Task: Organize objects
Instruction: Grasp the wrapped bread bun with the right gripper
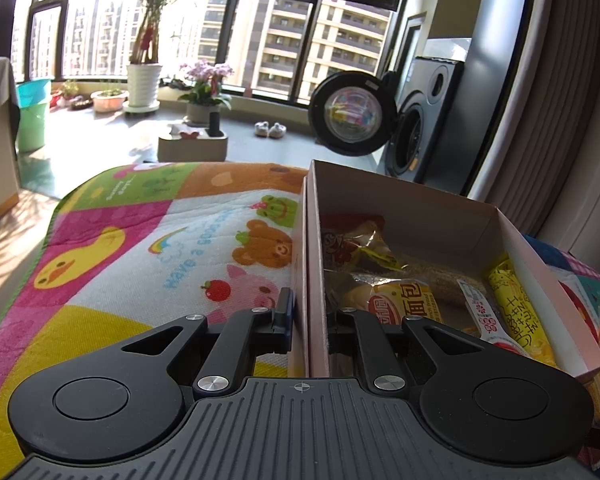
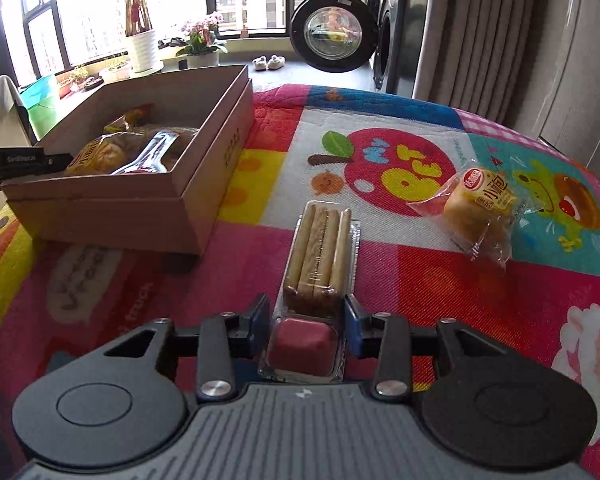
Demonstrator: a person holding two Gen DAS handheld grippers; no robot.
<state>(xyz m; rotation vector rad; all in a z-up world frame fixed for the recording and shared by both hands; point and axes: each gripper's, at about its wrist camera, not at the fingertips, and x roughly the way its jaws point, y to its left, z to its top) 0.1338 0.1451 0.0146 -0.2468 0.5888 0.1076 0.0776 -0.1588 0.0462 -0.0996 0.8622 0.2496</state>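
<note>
My right gripper [image 2: 305,322] has its jaws spread just wider than the biscuit tray [image 2: 316,276], one pad on each side of it; whether the pads touch the plastic I cannot tell. The tray lies flat on the play mat [image 2: 400,280], well apart from the mat's edges, long axis running straight away from me. The biscuit sticks [image 2: 318,252] point along that axis at the far end, and the pink dip cup [image 2: 302,346] sits at the near end under the jaws. To the tray's right a wrapped bun [image 2: 480,208] lies apart from it, tilted across the frog print. The cardboard box [image 2: 204,168] stands toward the mat's left edge, long side angled away.

My left gripper [image 1: 309,316] straddles the box's near-left wall [image 1: 314,280], one pad outside and one inside, jaws narrowed onto the cardboard.

Only the left wrist view looks inside the box: a bread packet [image 1: 404,300], a yellow snack packet [image 1: 516,308] along the right wall and a red-printed bag [image 1: 348,240] at the back. Only the right wrist view shows the tray and the bun whole. An open washer door [image 1: 352,112] shows beyond the mat in both views.
</note>
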